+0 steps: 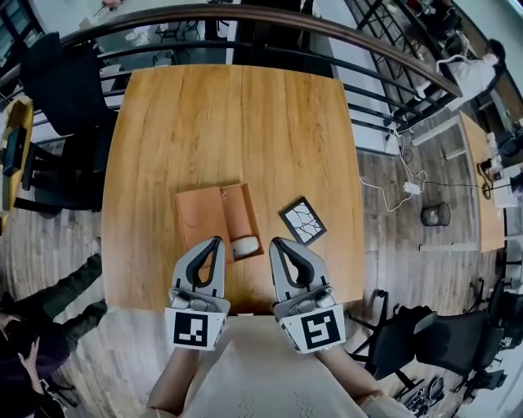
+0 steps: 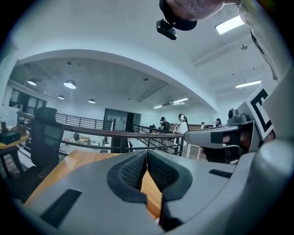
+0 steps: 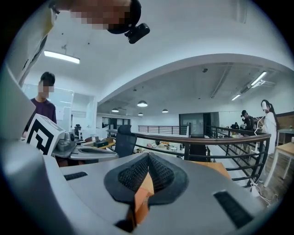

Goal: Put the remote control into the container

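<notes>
Surface [image 1: 237,122]: square wooden top, light brown, with a dark railing [image 1: 245,15] curving past its far edge.

Container [image 1: 198,216]: flat tan-brown tray lying near the middle of the surface, split by a divider into a wide left compartment and a narrow right one.

Remote control [image 1: 245,246]: small pale grey-white item at the near end of the container's right compartment, inside the rim. It is too small here to make out buttons, so the identification is probable only.

Coaster [image 1: 303,220]: black-framed square with a crack-like pattern, turned on its corner, to the right of the container and apart from it.

Left gripper [image 1: 216,242]: held over the near edge of the surface, tip just beside the near left of the remote control. Its own view [image 2: 147,154] shows the ribbed fingers pressed together with nothing between them.

Right gripper [image 1: 276,243]: just right of the remote control, level with the left one. In its own view [image 3: 148,157] the fingers meet at the tip, gripping nothing.
</notes>
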